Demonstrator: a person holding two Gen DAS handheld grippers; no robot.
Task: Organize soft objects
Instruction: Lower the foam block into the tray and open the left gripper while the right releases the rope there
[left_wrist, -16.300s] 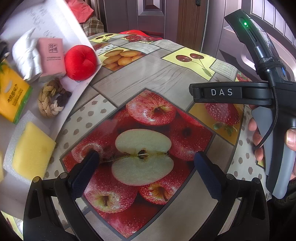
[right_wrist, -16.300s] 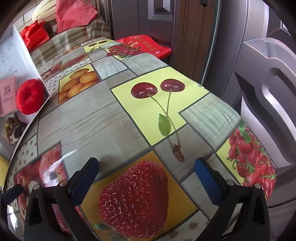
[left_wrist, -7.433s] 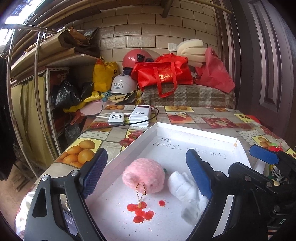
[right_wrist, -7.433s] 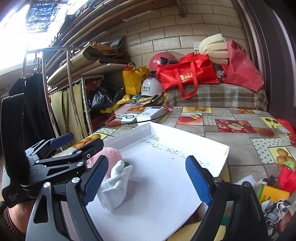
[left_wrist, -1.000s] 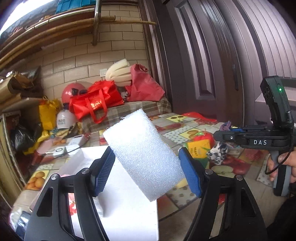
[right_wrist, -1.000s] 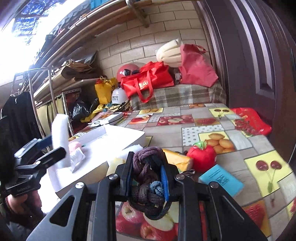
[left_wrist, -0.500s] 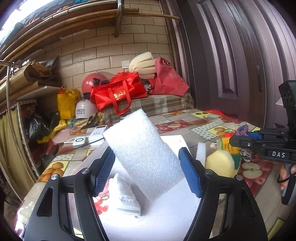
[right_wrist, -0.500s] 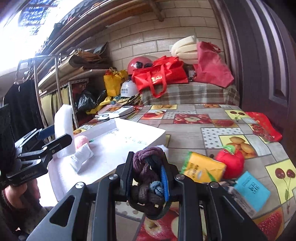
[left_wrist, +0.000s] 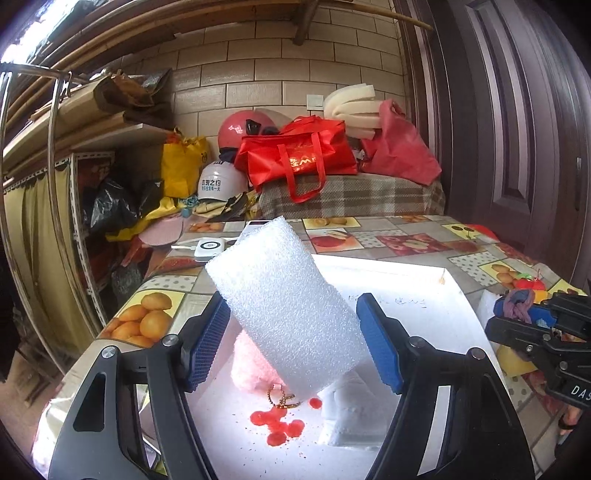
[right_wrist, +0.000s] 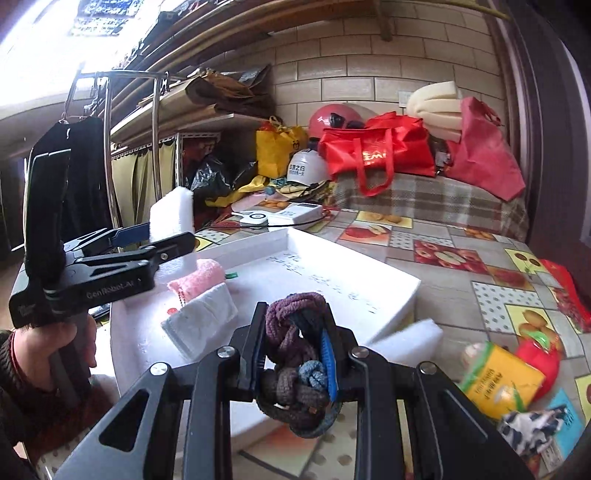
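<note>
- A white foam block (left_wrist: 286, 306) is clamped, tilted, in the left gripper (left_wrist: 291, 347) at frame centre, above the white tray (left_wrist: 454, 295).
- A knotted rope toy (right_wrist: 295, 363) is pinched in the right gripper (right_wrist: 293, 363), low in the right wrist view.
- "DAS" is read at the lower right edge of the left wrist view; "GenRobot.AI" is read on the left gripper's side.
- A pink plush (right_wrist: 197, 278) and a white cloth (right_wrist: 201, 321) are seen lying in the tray, touching.
- Faint handwriting is seen on the tray floor, illegible.
- A yellow packet (right_wrist: 498, 380) is seen on the fruit-print tabletop (right_wrist: 461, 258), lower right.

wall: tan brick (left_wrist: 280, 81) | door: dark wood (left_wrist: 517, 129) | shelving (right_wrist: 177, 122) | light: possibly skylight (right_wrist: 55, 48)
</note>
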